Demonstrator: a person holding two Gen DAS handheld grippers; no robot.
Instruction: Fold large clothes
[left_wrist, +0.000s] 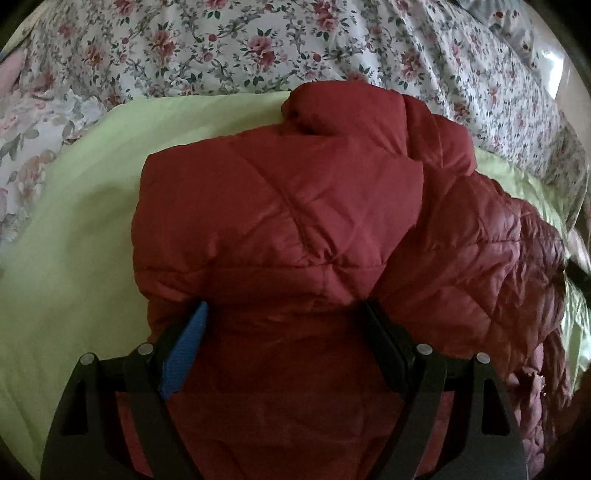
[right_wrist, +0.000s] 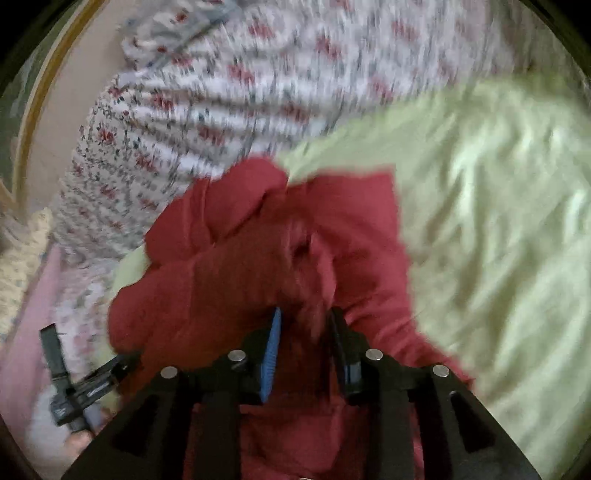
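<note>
A dark red quilted puffer jacket (left_wrist: 280, 206) lies bunched on a light green sheet (left_wrist: 74, 258), its hood end toward the floral bedding. My left gripper (left_wrist: 284, 332) stands wide open over the jacket's near part. Red fabric fills the room between its blue pad (left_wrist: 184, 347) and its black finger, and nothing is pinched. In the blurred right wrist view the jacket (right_wrist: 221, 266) rises in a lump straight ahead. My right gripper (right_wrist: 304, 332) is a little open, with a fold of red fabric loose between its fingers.
A floral quilt (left_wrist: 221, 48) is heaped along the far side of the bed (right_wrist: 221, 92). The green sheet (right_wrist: 480, 221) spreads to the right of the jacket. A black tool part (right_wrist: 74, 387) over a hand shows at the lower left of the right wrist view.
</note>
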